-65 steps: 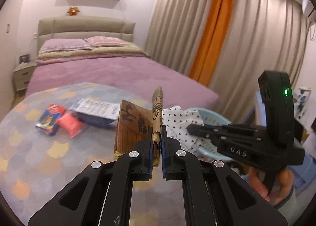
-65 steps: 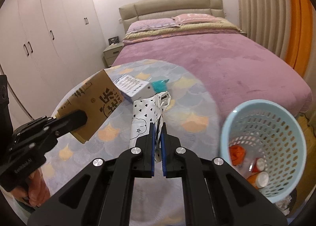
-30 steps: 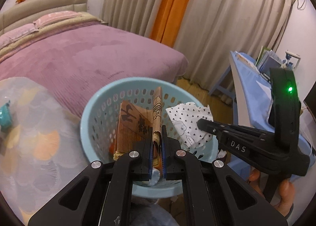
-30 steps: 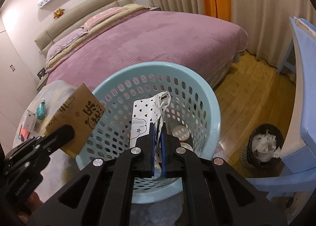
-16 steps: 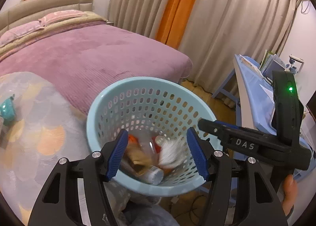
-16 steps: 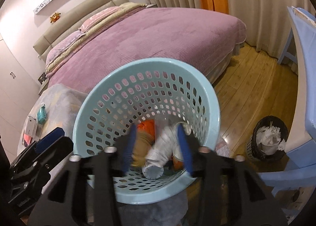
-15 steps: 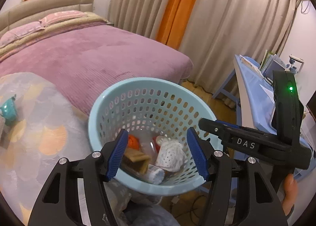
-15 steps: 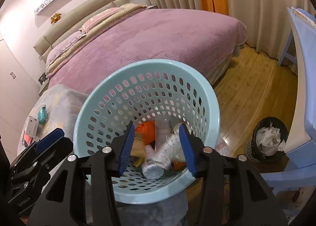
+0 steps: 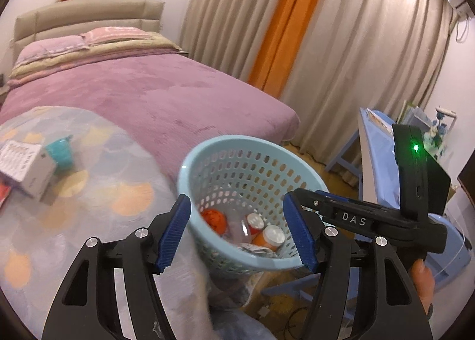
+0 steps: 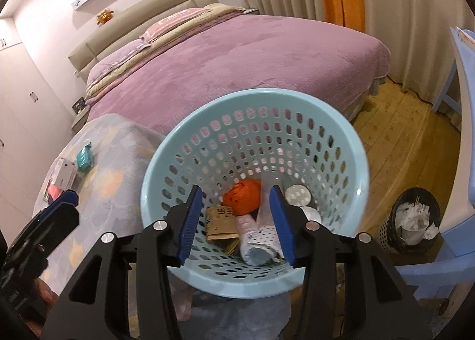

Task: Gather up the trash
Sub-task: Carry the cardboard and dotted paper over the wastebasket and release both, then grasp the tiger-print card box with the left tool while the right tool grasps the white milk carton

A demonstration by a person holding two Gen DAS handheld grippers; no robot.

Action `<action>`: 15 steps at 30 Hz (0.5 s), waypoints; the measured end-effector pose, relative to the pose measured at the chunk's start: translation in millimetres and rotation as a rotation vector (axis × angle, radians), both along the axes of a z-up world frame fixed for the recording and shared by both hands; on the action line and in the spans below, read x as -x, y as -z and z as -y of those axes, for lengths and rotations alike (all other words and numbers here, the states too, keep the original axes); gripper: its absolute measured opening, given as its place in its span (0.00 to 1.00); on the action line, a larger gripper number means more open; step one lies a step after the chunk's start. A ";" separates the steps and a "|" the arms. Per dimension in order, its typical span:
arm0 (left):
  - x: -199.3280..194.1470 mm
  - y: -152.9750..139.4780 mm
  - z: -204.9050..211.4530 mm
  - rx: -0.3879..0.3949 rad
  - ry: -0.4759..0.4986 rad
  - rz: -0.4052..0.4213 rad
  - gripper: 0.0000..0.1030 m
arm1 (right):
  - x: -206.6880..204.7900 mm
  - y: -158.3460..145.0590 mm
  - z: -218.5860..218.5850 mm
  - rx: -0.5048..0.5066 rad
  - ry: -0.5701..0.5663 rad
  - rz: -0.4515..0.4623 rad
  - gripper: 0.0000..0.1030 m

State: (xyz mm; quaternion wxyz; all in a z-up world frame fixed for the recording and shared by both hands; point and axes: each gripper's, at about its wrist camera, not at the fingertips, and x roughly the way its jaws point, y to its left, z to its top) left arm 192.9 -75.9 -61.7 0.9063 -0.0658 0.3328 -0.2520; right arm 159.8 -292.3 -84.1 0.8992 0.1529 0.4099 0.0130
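Note:
A light blue perforated basket (image 9: pixel 207 156) (image 10: pixel 297 102) stands beside the table. Inside lie a brown cardboard piece (image 10: pixel 221 222), a white spotted paper wrapper (image 10: pixel 261 239), an orange crumpled ball (image 10: pixel 243 196) (image 9: pixel 213 218), and bottles with white caps (image 9: pixel 274 234). My left gripper (image 9: pixel 237 231) is open and empty, above the basket's near side. My right gripper (image 10: pixel 237 221) is open and empty over the basket; it also shows in the left wrist view (image 9: pixel 356 218). The left gripper shows at the lower left of the right wrist view (image 10: pixel 56 206).
The table with a patterned cloth (image 9: pixel 89 206) holds a white box (image 9: pixel 25 168), a teal packet (image 9: pixel 61 153) (image 10: pixel 84 156) and a red item (image 10: pixel 55 191). A purple bed (image 9: pixel 148 87) lies behind. A blue chair (image 10: pixel 439 263) and a small black bin (image 10: pixel 412 221) stand right.
Both grippers opened over the basket; the cardboard piece and the spotted wrapper dropped in and now lie at the bottom. The left view has swung back towards the table.

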 end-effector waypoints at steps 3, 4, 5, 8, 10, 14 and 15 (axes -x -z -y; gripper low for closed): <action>3.9 -2.3 -18.7 -0.001 -0.041 0.004 0.61 | -1.4 -1.5 -10.3 0.008 -0.016 -0.001 0.43; 5.2 -3.1 -25.0 -0.002 -0.057 0.006 0.61 | -1.8 -1.6 -12.7 0.005 -0.023 0.000 0.43; 6.7 -4.2 -33.0 -0.001 -0.074 0.008 0.61 | -1.9 -2.2 -15.6 0.001 -0.033 0.002 0.43; 12.1 -6.6 -60.1 0.012 -0.130 0.014 0.61 | -2.6 -5.0 -27.0 0.003 -0.059 0.009 0.43; 13.9 -9.2 -83.9 0.012 -0.184 0.021 0.61 | -3.6 -7.7 -39.7 0.008 -0.085 0.015 0.43; 16.6 -13.0 -131.4 0.026 -0.289 0.025 0.61 | -4.5 -12.1 -61.6 0.017 -0.126 0.023 0.43; 16.0 -14.4 -144.9 0.027 -0.320 0.026 0.61 | -4.4 -13.2 -69.9 0.022 -0.140 0.025 0.43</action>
